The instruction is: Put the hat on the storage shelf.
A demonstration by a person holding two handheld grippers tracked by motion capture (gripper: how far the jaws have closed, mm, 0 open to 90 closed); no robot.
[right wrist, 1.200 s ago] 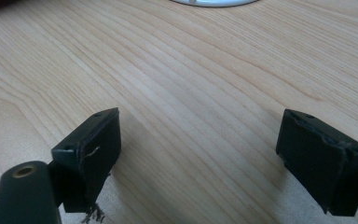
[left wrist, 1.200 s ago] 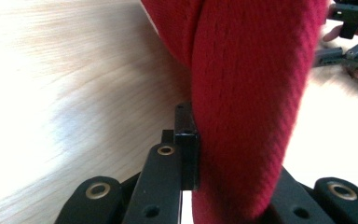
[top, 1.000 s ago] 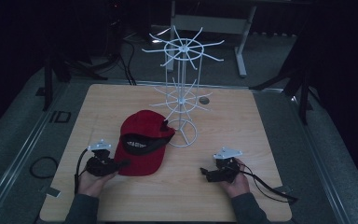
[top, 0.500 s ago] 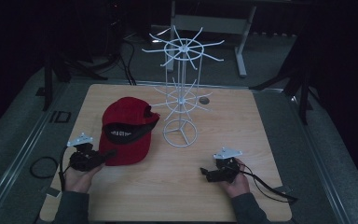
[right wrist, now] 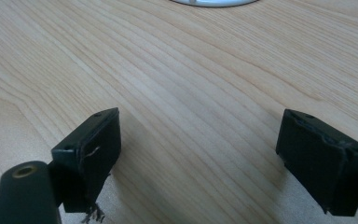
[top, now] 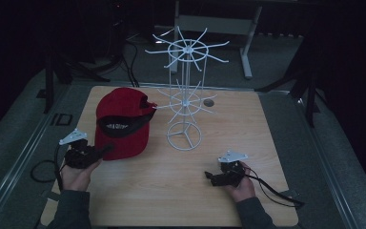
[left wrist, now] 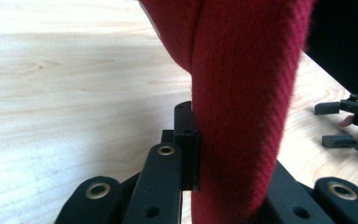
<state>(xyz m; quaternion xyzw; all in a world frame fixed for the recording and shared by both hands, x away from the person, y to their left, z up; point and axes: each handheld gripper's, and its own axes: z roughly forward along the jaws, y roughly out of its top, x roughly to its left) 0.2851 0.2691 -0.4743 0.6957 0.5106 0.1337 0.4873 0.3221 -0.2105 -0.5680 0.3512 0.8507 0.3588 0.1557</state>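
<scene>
A red cap (top: 121, 121) with a black band lies on the left half of the wooden table (top: 267, 133), its crown close to a lower arm of the white wire rack (top: 186, 95). My left gripper (top: 106, 151) is shut on the cap's brim at its near edge. In the left gripper view the red fabric (left wrist: 242, 93) is pinched between the jaws of the left gripper (left wrist: 223, 154). My right gripper (top: 208, 178) rests low over the table at the front right, open. In the right gripper view the right gripper (right wrist: 205, 154) has bare wood between its fingers.
The rack's round base (top: 184, 136) stands mid-table, and its rim (right wrist: 214, 2) shows at the top of the right gripper view. A small round grommet (top: 209, 102) sits behind the rack. Cables trail from both grippers. The floor around the table is dark.
My left gripper has pulled the red cap to the left and slightly farther back, away from the rack's base. The right gripper has stayed where it was.
</scene>
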